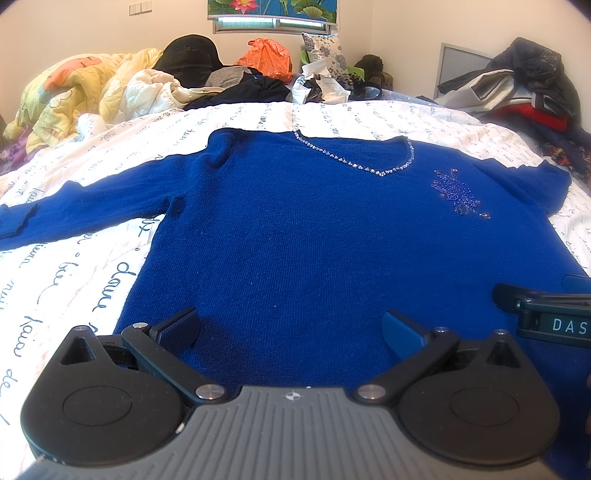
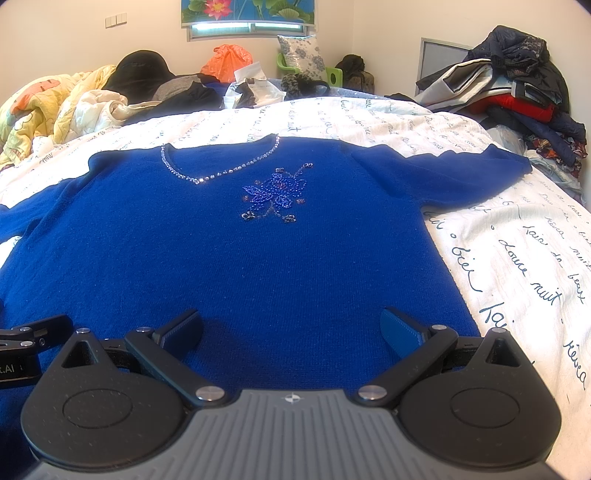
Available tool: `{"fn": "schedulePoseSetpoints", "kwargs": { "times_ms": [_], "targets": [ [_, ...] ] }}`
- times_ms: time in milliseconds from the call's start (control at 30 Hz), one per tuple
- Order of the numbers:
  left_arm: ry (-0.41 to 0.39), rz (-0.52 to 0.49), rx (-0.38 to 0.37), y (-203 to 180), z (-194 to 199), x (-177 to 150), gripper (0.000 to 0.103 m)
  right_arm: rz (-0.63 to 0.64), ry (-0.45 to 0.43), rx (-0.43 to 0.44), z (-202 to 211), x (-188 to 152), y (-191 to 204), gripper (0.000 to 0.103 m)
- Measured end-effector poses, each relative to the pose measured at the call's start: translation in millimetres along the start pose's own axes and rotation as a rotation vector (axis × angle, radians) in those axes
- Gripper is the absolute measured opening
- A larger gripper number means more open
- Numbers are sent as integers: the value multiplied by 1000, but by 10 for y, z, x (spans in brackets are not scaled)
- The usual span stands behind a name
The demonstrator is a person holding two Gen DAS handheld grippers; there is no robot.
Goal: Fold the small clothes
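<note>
The left gripper point(image 1: 290, 325) sits low over the near edge of the bed, its two fingers spread wide apart with nothing between them but knit fabric below. The right gripper point(image 2: 291, 325) is just beside it, likewise spread wide and holding nothing; each shows at the margin of the other's view.

Under both lies the blue sweater point(image 1: 295, 236), spread flat and face up on the white bedspread point(image 1: 66, 273) printed with dark cursive writing. Its hem is at the near edge, beneath the fingers, and its body runs away from them toward the far side of the bed. A rhinestone-trimmed neckline point(image 2: 218, 170) lies at the far end, with a beaded flower point(image 2: 275, 194) just below it. One sleeve point(image 1: 74, 206) stretches toward the left edge of the bed, the other sleeve point(image 2: 454, 173) toward the right edge. Nothing lies on top of the sweater.

Past the neckline, the far side of the bed is crowded: a yellow quilt point(image 1: 74, 92) at the far left corner, dark clothes point(image 1: 251, 90), an orange plastic bag point(image 1: 266, 55), crumpled papers point(image 2: 251, 86) and a floral pillow point(image 2: 301, 51). At the far right corner is a heap of jackets point(image 2: 517, 85). On the wall behind hangs a lotus picture point(image 2: 247, 9).
</note>
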State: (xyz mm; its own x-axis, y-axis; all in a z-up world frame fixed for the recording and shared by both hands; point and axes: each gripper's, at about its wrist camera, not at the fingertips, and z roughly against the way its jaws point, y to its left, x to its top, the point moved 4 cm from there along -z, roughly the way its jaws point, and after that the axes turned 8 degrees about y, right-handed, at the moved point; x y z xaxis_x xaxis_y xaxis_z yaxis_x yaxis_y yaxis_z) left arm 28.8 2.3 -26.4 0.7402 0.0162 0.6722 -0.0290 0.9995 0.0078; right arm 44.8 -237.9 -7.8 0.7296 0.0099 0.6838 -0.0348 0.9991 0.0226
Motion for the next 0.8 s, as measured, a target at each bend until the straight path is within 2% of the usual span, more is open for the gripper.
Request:
{"fn": "schedulePoseSetpoints", "kwargs": {
  "times_ms": [433,533,600,667,700,800],
  "targets": [
    [0,0,-1,2,0,-1,103,1,2,1,-5,5,4,103],
    [0,0,0,1,0,-1,103,14,24,25,-8,35,-15,103],
    [0,0,0,0,0,-1,103,30,66,67,22,108,-57,103],
    [0,0,0,2,0,-2,103,1,80,154,47,226,-173,103],
    [0,1,0,3,1,-2,103,-39,61,210,87,345,-331,103],
    [-1,1,0,-1,0,-1,103,-176,-17,292,123,704,-923,103]
  ]
}}
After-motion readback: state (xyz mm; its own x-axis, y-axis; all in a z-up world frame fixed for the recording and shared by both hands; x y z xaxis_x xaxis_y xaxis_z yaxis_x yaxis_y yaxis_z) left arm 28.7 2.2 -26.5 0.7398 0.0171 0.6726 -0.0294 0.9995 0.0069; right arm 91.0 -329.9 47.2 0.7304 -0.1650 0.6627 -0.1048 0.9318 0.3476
